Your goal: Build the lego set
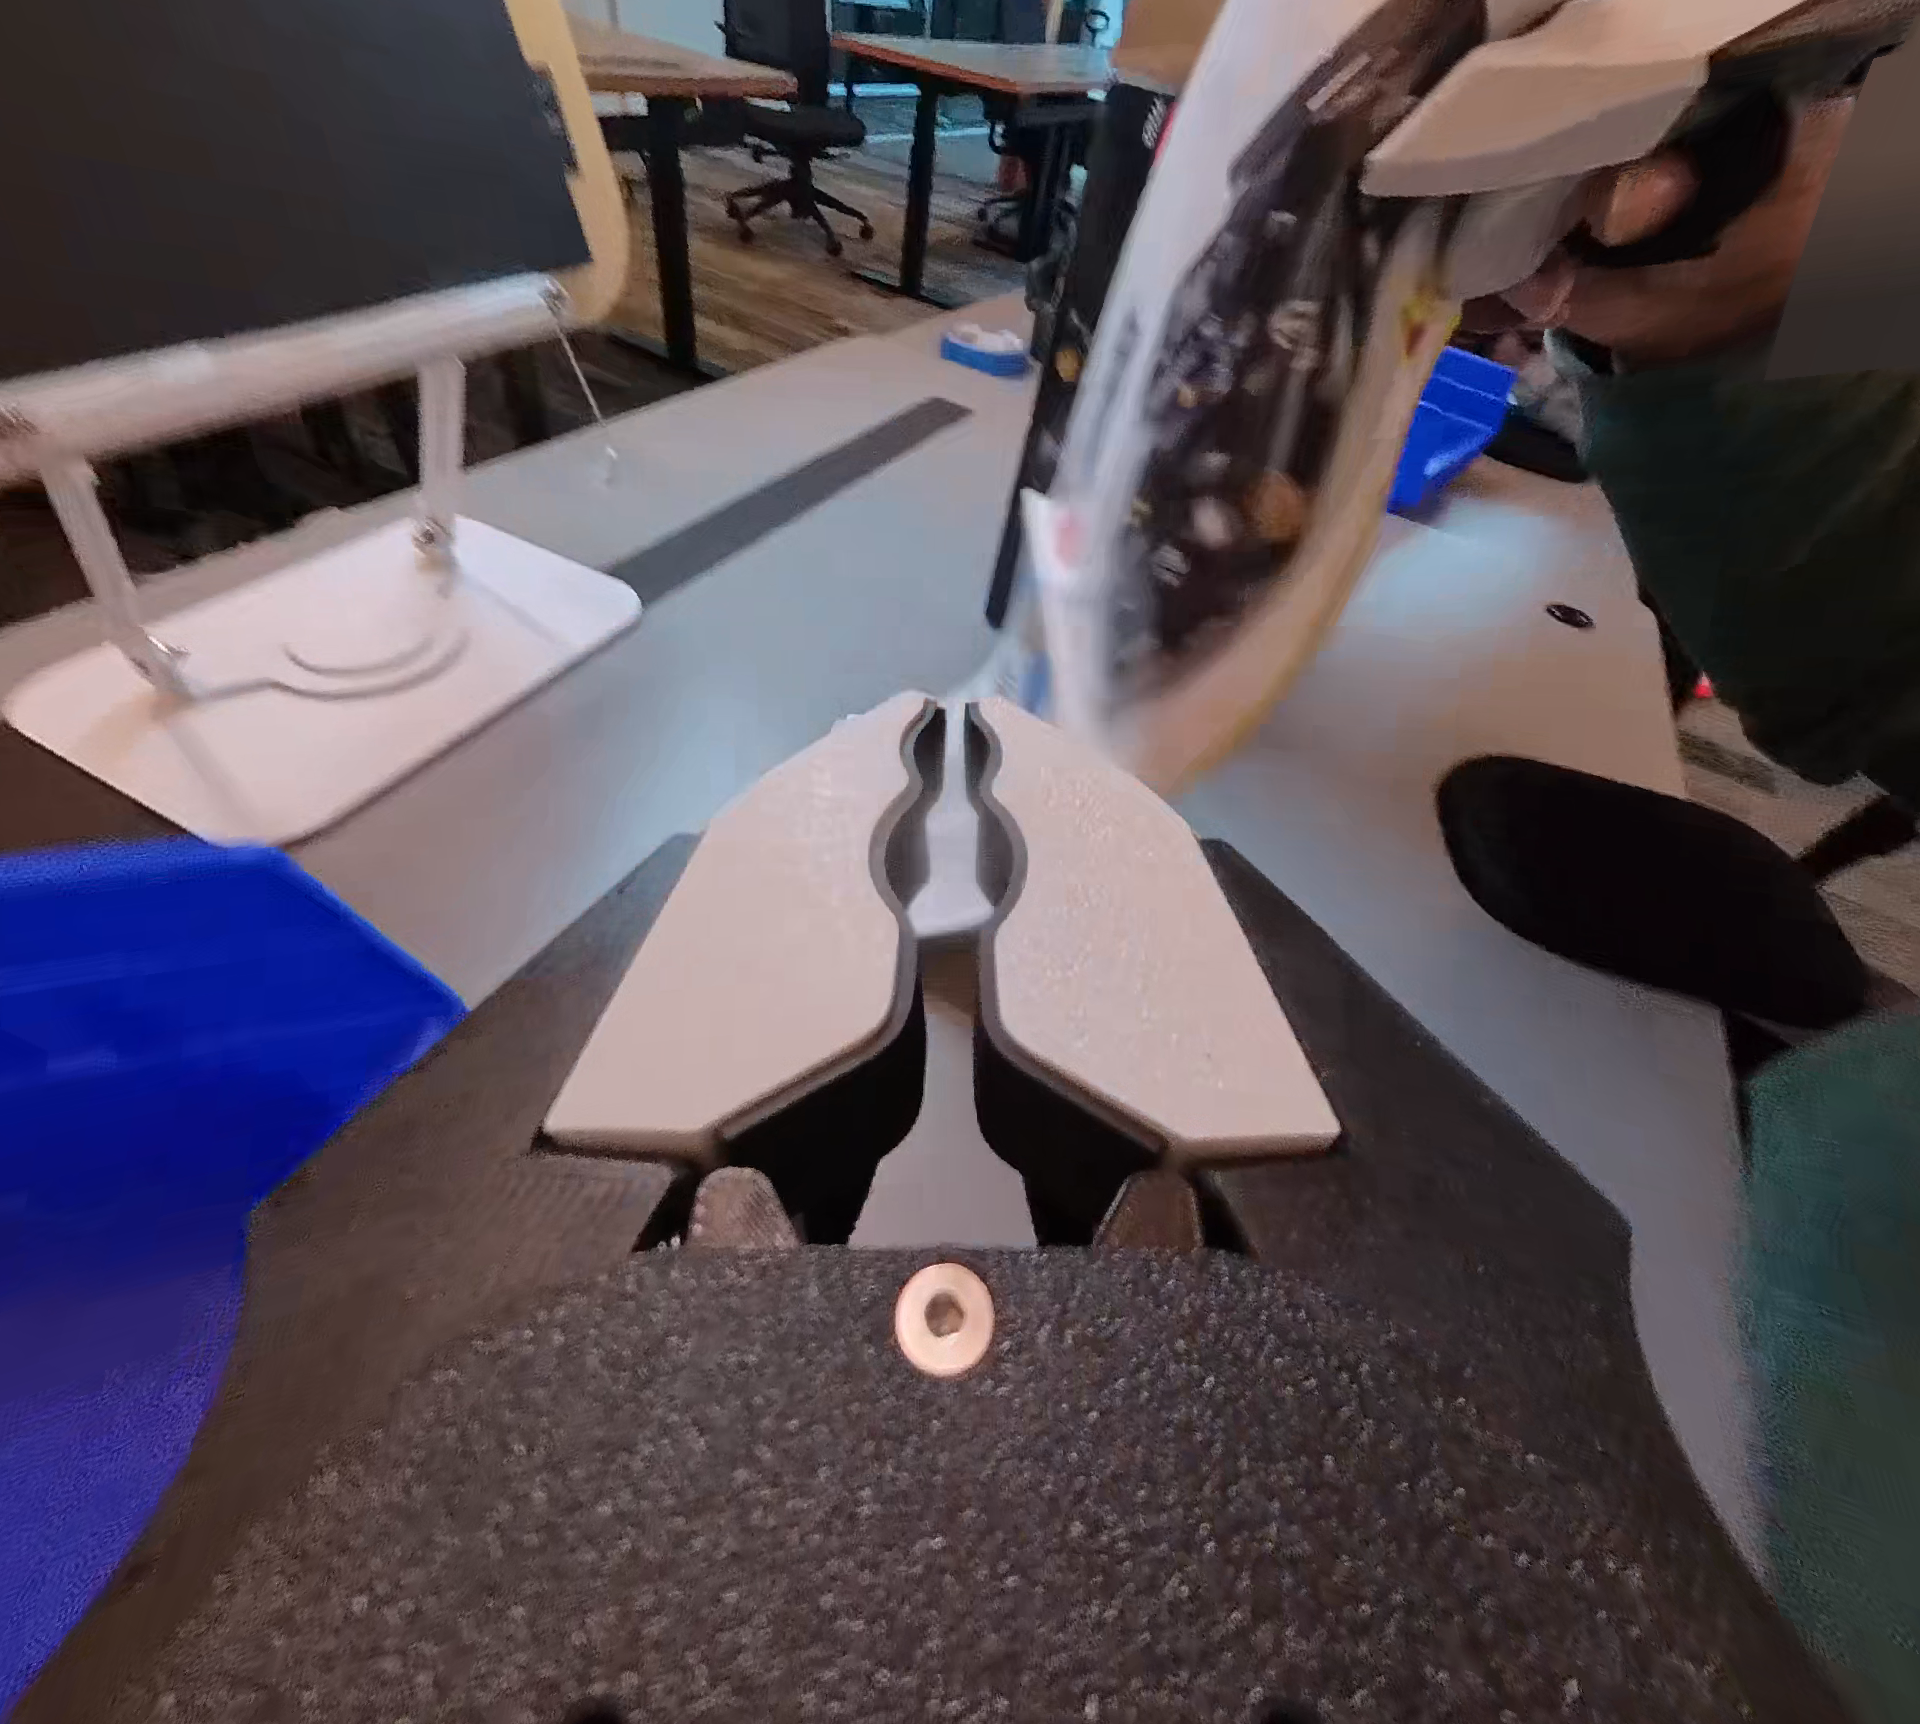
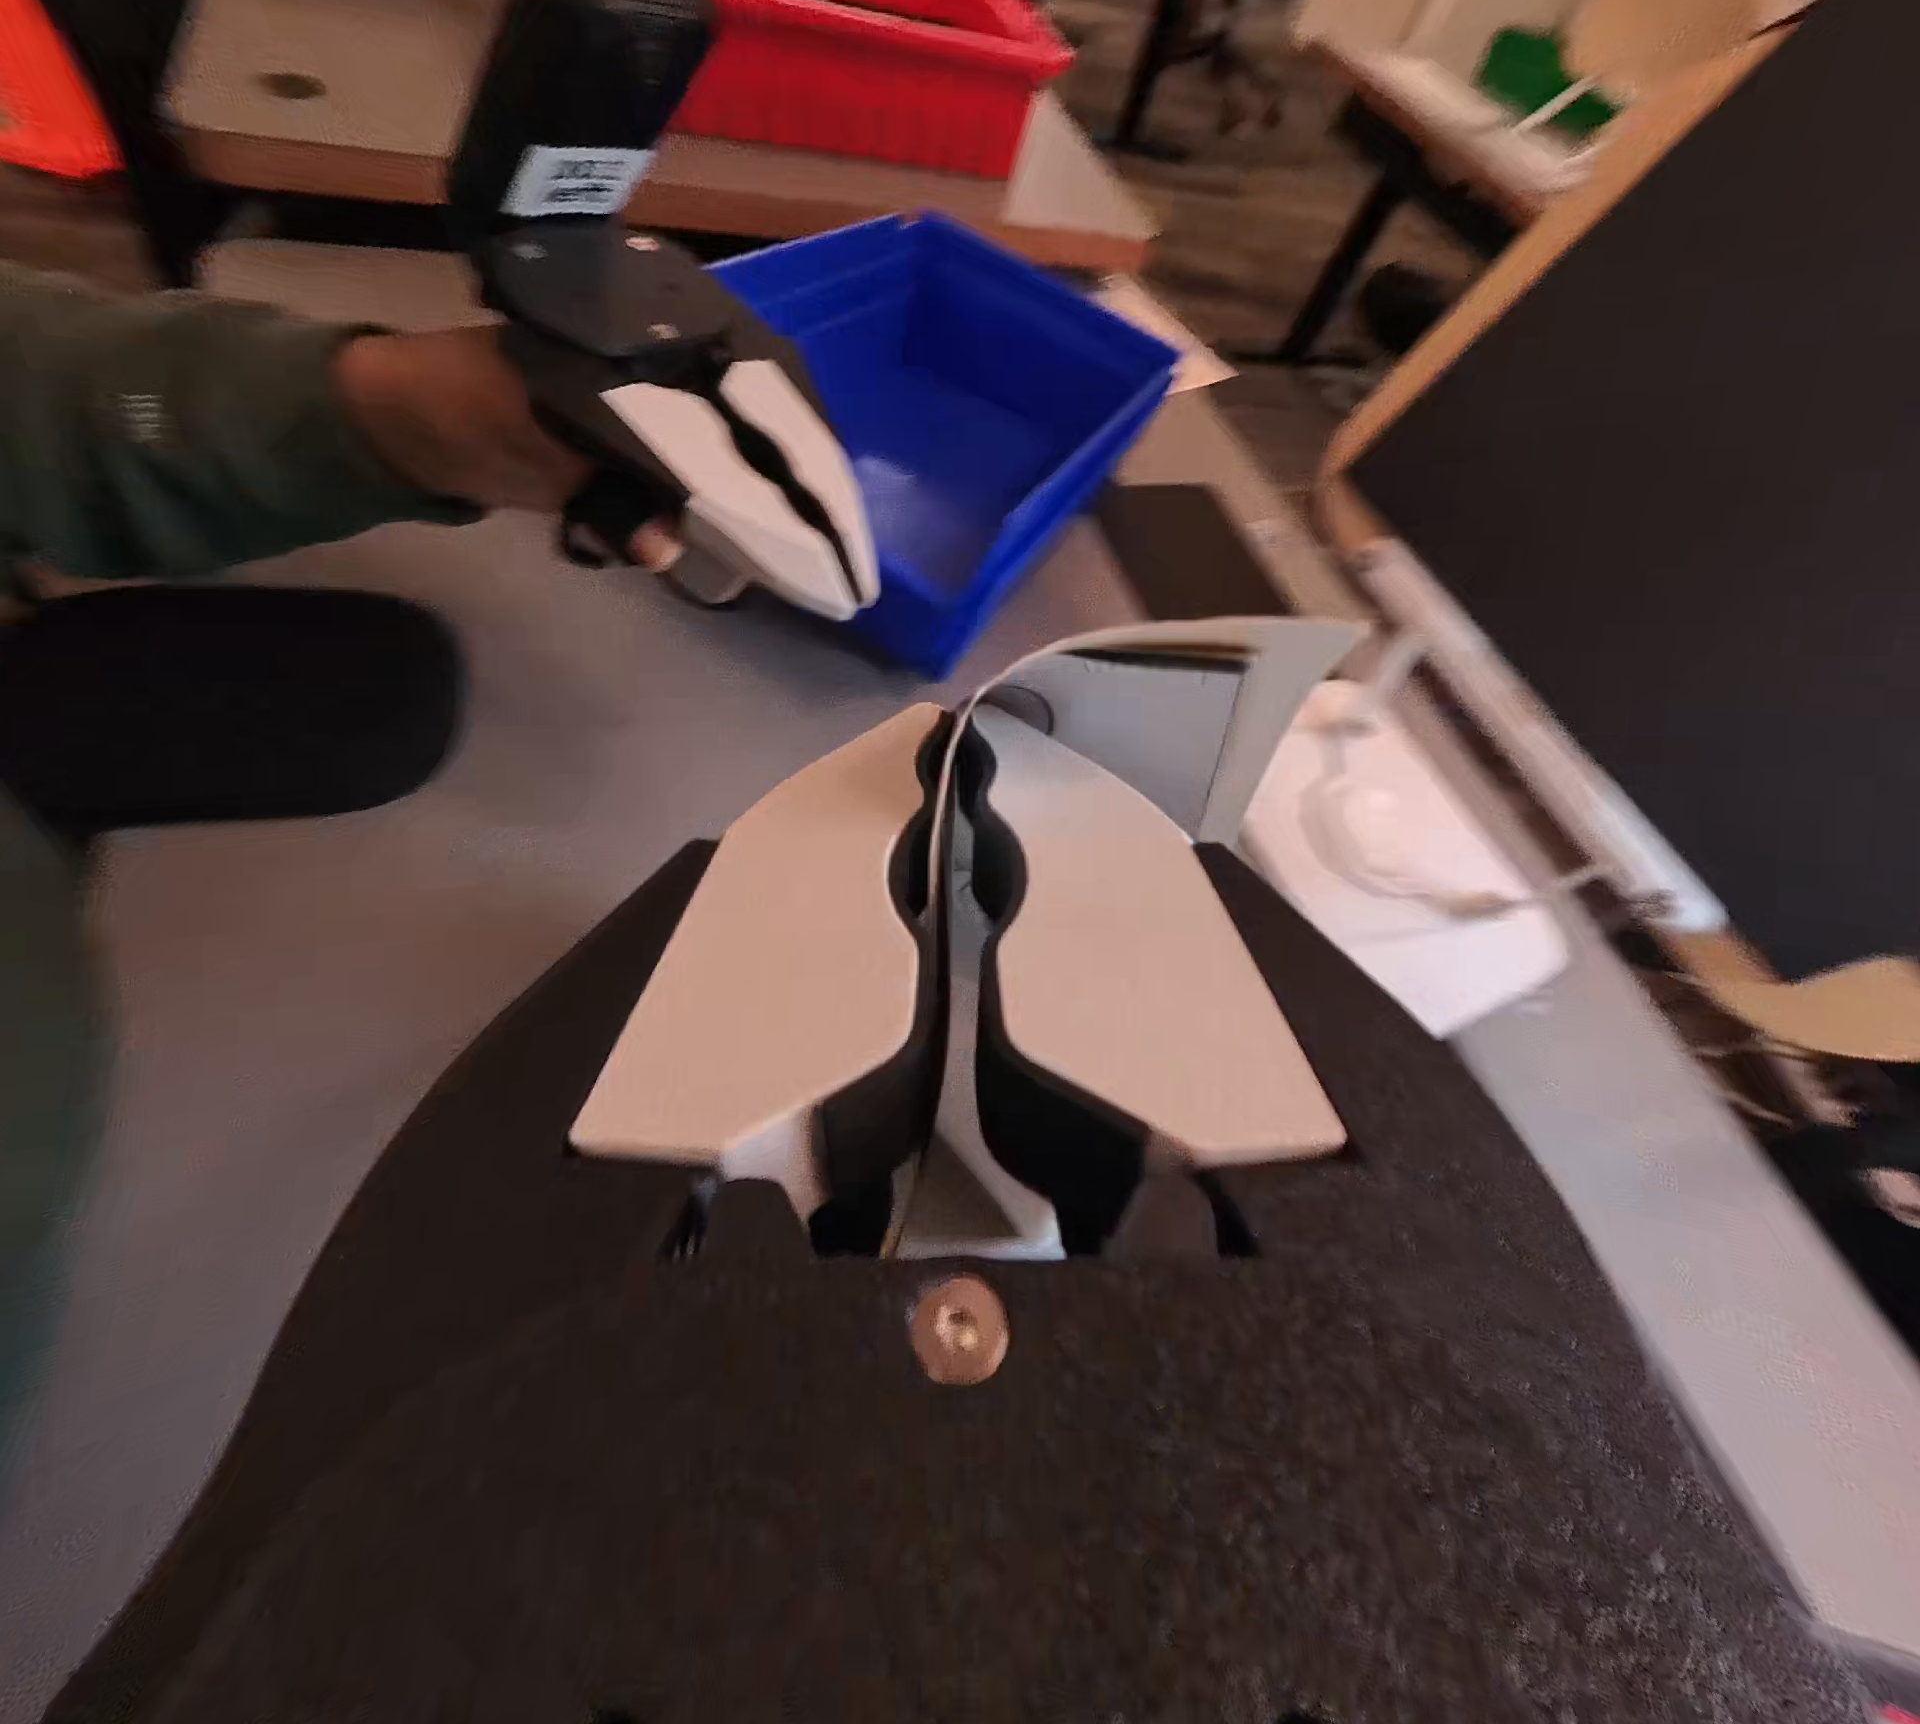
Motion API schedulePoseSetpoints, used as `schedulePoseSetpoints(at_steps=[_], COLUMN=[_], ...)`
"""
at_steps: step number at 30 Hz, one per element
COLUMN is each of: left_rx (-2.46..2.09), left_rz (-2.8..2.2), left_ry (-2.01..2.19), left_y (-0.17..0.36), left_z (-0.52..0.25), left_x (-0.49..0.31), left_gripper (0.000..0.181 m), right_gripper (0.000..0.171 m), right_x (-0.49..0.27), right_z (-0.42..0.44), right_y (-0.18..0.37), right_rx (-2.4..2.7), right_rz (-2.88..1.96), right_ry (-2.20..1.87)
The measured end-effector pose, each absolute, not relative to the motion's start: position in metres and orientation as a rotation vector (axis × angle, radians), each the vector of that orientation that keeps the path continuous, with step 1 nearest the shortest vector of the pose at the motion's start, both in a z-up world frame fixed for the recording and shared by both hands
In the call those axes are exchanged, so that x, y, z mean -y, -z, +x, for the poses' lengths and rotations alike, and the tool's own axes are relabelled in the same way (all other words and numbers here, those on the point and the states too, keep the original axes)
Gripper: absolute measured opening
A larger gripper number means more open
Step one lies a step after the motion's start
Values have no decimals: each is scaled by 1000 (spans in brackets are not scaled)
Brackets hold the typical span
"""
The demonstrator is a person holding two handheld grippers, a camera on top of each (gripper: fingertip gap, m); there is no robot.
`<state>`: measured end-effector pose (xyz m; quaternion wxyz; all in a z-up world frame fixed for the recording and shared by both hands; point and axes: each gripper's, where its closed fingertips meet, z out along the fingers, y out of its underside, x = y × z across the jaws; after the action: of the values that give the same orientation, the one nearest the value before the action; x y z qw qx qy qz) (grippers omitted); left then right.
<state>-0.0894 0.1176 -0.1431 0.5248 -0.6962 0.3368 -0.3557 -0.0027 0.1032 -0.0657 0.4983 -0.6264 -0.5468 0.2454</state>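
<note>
My right gripper [image 2: 951, 724] is shut on the edge of a lego instruction booklet [image 2: 1288, 666], whose pages curl to the right of the jaws. In the left wrist view the booklet [image 1: 1247, 324] hangs bent from the right gripper's white fingers [image 1: 1621, 43] at the upper right, and its blurred lower corner comes down near my left gripper [image 1: 951, 713]. The left gripper's jaws are shut. In the right wrist view the left gripper [image 2: 857, 599] is apart from the booklet, over the grey table [image 2: 571, 791], held by a hand in a green sleeve.
A blue bin [image 2: 987, 427] stands behind the left gripper and shows at the left edge of the left wrist view [image 1: 156, 1051]. A white stand [image 1: 312, 635] carries a black panel [image 1: 260, 64]. A black round pad [image 1: 1642, 895], a second blue bin [image 1: 1455, 427] and a red bin [image 2: 862, 64] are around. Spacing between my two grippers at the tips: around 12 cm.
</note>
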Motion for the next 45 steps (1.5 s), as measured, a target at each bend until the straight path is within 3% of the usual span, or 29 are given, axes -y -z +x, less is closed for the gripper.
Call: schedulePoseSetpoints(at_steps=[4, 10, 12, 14, 15, 18, 20, 21, 23, 25, 29, 33, 34, 37, 40, 42, 45], left_rx=[-824, -907, -894, -936, -977, -1089, -1066, -1039, -1016, -880, -365, -189, -182, -217, -285, -335, -429], left_rz=[-1726, -1771, -1752, -1687, -1680, -1671, -1714, -1720, -1661, -1642, -1650, -1760, -1794, -1861, -1843, -1831, -1855], left_ry=[842, 1171, 1315, 1425, 1379, 908, 623, 463, 230, 348, 996, 1225, 1256, 1210, 1044, 963, 908], left_y=[178, 205, 200, 191, 192, 207, 213, 214, 209, 192, 170, 216, 228, 243, 236, 229, 226], left_z=[-102, -91, -86, -80, -77, -69, -62, -63, -66, -60, -57, -40, -36, -43, -70, -87, -100], left_x=[-84, -12, 7, 26, 32, 22, 5, -7, -28, -35, -42, -29, -23, -14, -11, -9, -11], left_gripper=[4, 12, 27, 59, 75, 91, 89, 74, 18, 4, 4, 14, 19, 58, 72, 72, 71], right_gripper=[0, 0, 0, 0, 0, 0, 0, 0, 0, 0, 0, 1, 0, 1, 1, 3, 49], right_x=[-30, 22, 21, 14, 8, -3, -8, -8, -11, -16, -36, -65, -71, -81, -73, -62, -51], right_z=[-15, -25, -25, -26, -26, -31, -38, -43, -51, -52, -39, -28, -25, -13, 0, 9, 30], right_y=[86, 56, 45, 34, 29, 15, 7, 2, -9, -25, -30, 30, 47, 98, 142, 170, 195], right_rx=[1457, 1475, 1453, 1409, 1375, 1293, 1268, 1263, 1246, 1207, 1087, 1010, 989, 907, 857, 858, 822], right_rz=[-1547, -1401, -1366, -1344, -1348, -1335, -1313, -1298, -1258, -1202, -1265, -1449, -1496, -1657, -1775, -1859, -1941], right_ry=[-883, -1056, -1052, -1059, -1066, -1107, -1107, -1111, -1100, -1082, -1132, -1158, -1179, -1240, -1298, -1311, -1281])
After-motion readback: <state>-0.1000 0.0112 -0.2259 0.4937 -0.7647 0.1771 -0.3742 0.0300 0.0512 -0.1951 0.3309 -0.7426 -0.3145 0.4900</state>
